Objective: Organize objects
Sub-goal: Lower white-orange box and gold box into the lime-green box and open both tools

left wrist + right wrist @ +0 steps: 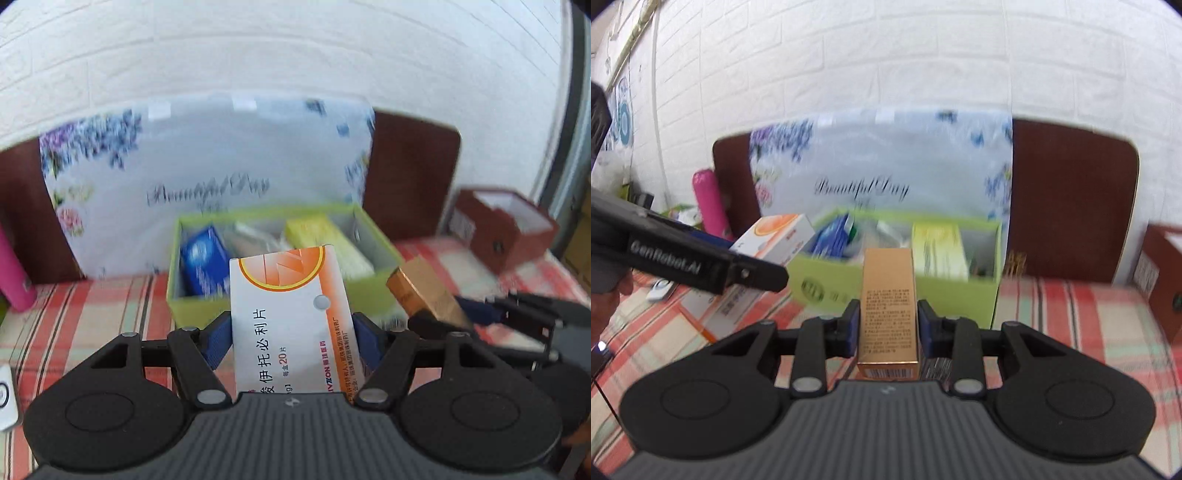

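Both cameras sit just behind their grippers, low over the plaid cloth point(92, 306), facing the white brick wall point(886, 55). The left wrist view looks close at the green box point(192, 295) from its front left; the right wrist view faces it straighter on. Both share the box, the floral bag point(886, 166) and the brown headboard point(410, 173).

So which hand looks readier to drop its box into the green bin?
Probably the left: its white and orange box already overlaps the green bin rim, while the right gripper's gold box seems just short.
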The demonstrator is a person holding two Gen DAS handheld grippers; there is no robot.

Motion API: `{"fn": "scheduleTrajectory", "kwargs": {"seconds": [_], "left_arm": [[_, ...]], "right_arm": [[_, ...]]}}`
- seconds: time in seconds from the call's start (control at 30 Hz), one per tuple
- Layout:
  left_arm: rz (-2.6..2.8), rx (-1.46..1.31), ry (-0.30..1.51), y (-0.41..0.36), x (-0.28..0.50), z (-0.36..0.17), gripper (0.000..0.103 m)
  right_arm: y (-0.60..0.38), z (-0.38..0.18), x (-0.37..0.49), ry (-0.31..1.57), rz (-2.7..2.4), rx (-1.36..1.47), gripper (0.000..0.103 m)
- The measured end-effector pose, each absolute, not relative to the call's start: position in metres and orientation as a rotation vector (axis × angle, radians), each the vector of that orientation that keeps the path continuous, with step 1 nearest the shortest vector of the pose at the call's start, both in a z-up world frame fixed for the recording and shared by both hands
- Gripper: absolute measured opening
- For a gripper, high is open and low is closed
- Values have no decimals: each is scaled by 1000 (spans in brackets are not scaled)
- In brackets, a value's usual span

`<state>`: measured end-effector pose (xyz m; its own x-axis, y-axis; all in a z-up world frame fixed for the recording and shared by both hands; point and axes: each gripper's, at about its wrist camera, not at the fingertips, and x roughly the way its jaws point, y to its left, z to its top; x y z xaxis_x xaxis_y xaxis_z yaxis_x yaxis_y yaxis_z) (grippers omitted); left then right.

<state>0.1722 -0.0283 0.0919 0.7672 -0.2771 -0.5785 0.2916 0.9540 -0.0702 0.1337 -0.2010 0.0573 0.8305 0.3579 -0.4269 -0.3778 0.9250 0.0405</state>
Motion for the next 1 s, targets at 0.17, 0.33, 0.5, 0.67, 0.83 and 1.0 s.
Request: {"fn": "scheduleTrajectory", "kwargs": {"seconds": [0.17, 0.33, 0.5, 0.67, 0.83, 1.0], "left_arm": [[-275, -45, 560, -38, 221, 114, 72], [-228, -68, 549, -47, 270, 106, 72], [-210, -40, 535, -53, 300, 74, 85], [-186, 10, 536, -43, 287, 49, 87], [-170, -60, 554, -30, 268, 52, 87], [-136, -44, 552, -29, 238, 71, 87]], "right_arm": [[-204, 69, 190, 386, 338, -32, 31], [-202, 56, 242, 372, 314, -24, 31], [-189, 18, 284, 436, 307, -68, 49], [-192, -8, 269, 392, 271, -89, 91], [-196, -3, 256, 403, 260, -76, 99], [-206, 23, 231, 373, 246, -24, 103]]}}
